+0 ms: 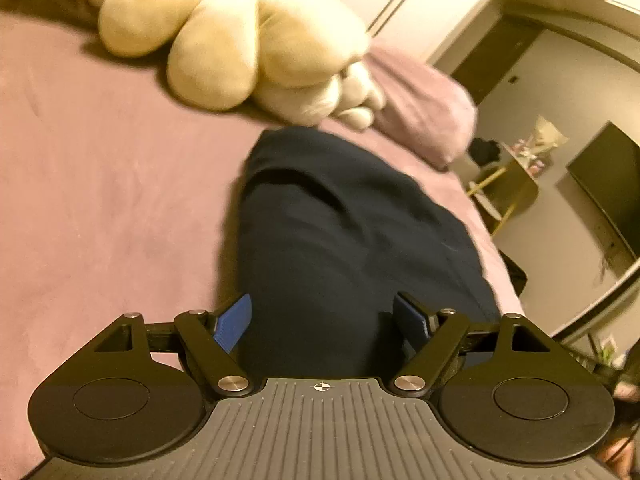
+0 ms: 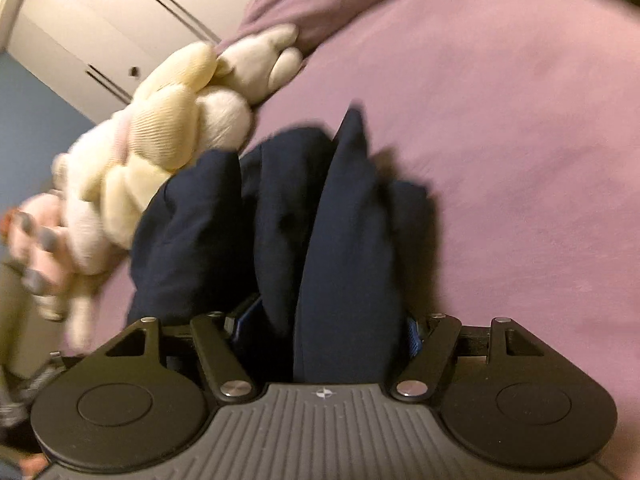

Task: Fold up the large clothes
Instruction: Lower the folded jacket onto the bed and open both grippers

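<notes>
A dark navy garment lies bunched on the mauve bed sheet. In the left wrist view my left gripper stands over its near end with the blue pads wide apart and cloth between them. In the right wrist view the same garment rises in folds into my right gripper. Its blue pads are mostly hidden by the cloth that fills the gap between them.
A big cream plush toy lies at the head of the bed beside a mauve pillow. A person's hand with grey nails shows at the left. A side table and a dark screen stand beyond the bed's right edge.
</notes>
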